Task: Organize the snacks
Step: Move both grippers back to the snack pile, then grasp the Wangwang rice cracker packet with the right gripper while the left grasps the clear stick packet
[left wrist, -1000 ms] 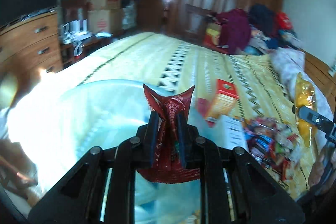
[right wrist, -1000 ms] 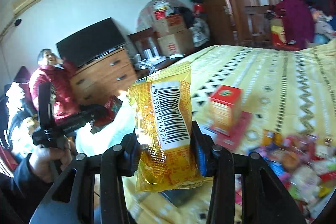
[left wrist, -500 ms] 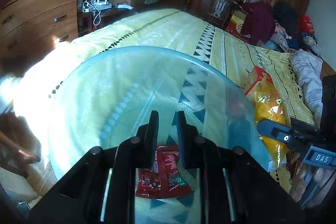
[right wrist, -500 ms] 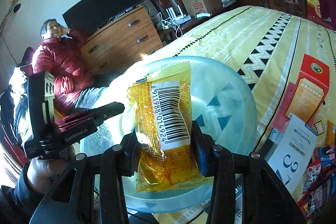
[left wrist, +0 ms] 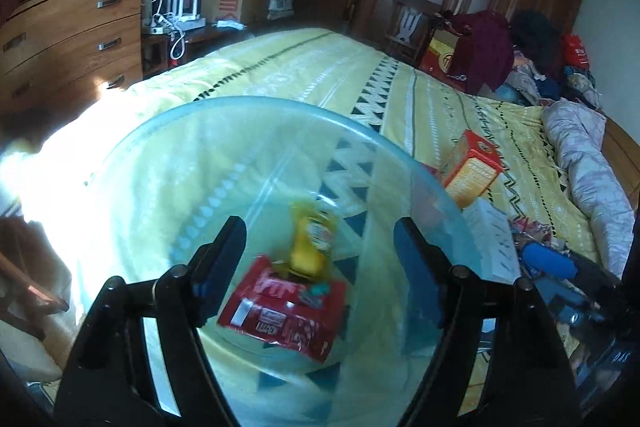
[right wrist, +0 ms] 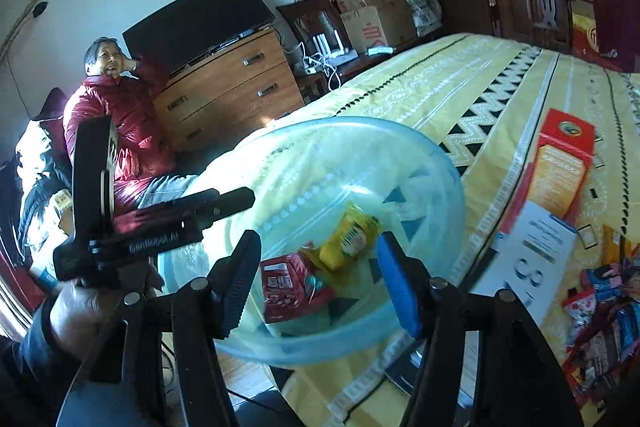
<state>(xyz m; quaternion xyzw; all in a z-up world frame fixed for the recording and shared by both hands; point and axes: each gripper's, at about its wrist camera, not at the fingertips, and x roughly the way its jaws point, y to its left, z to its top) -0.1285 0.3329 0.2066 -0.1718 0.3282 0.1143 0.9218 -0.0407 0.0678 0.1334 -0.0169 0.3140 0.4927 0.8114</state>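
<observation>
A clear bluish plastic bowl (left wrist: pixel 256 109) sits on the yellow patterned bed; it also shows in the right wrist view (right wrist: pixel 452 171). Inside it lie a red snack packet (left wrist: pixel 280 315) and a yellow snack packet (left wrist: pixel 310 245), both seen too in the right wrist view: the red packet (right wrist: pixel 286 285) and the yellow packet (right wrist: pixel 352 235). My left gripper (left wrist: pixel 318 249) is open and empty above the bowl. My right gripper (right wrist: pixel 318 267) is open and empty over the bowl's near rim. The left gripper body (right wrist: pixel 152 227) shows at the left of the right wrist view.
A red-and-orange box (right wrist: pixel 560 163) and a white paper card (right wrist: pixel 536 247) lie on the bed right of the bowl. A pile of mixed snack packets (right wrist: pixel 604 303) lies further right. A wooden dresser (right wrist: pixel 228 95) and a seated person in red (right wrist: pixel 112 107) are left of the bed.
The right gripper opened and the yellow packet dropped into the bowl beside the red packet. The left gripper opened wider and stays over the bowl.
</observation>
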